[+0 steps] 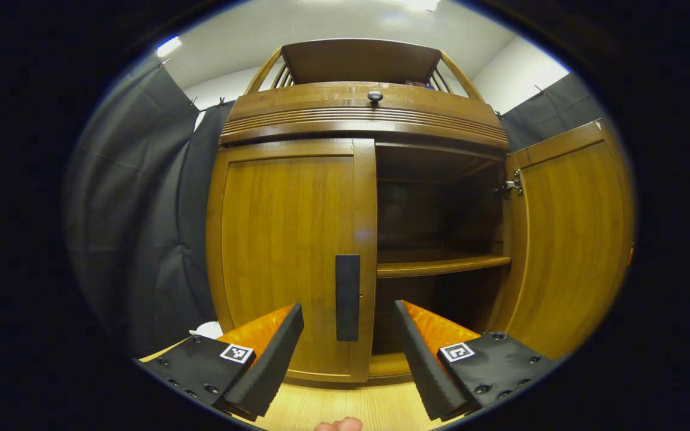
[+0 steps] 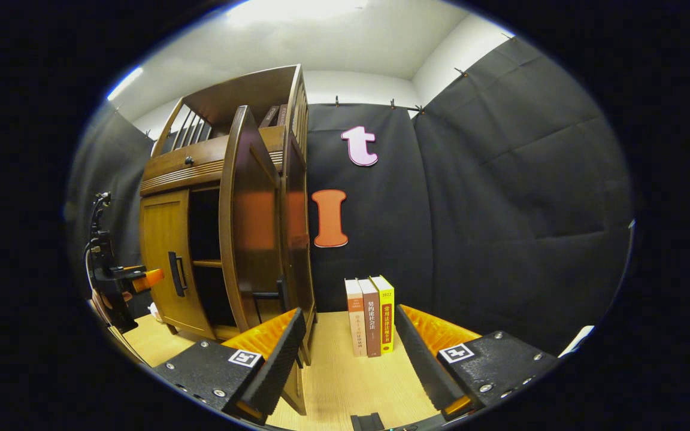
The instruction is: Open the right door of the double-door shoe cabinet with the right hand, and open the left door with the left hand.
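The wooden shoe cabinet (image 1: 363,120) stands straight ahead in the left gripper view. Its left door (image 1: 288,251) is closed and carries a dark vertical handle (image 1: 347,297). The right door (image 1: 566,239) is swung wide open, baring a shelf (image 1: 441,263). My left gripper (image 1: 348,314) is open just short of that handle, its fingers to either side. In the right gripper view the open right door (image 2: 252,239) shows edge-on with its handle (image 2: 273,294). My right gripper (image 2: 348,320) is open and holds nothing, off to the door's right. The left gripper (image 2: 135,278) appears far left before the closed door's handle (image 2: 175,273).
Three upright books (image 2: 371,316) stand on the wooden tabletop (image 2: 345,383) against the black cloth wall, right of the cabinet. A drawer with a dark knob (image 1: 375,96) sits above the doors. Something white (image 1: 208,329) lies left of the cabinet base.
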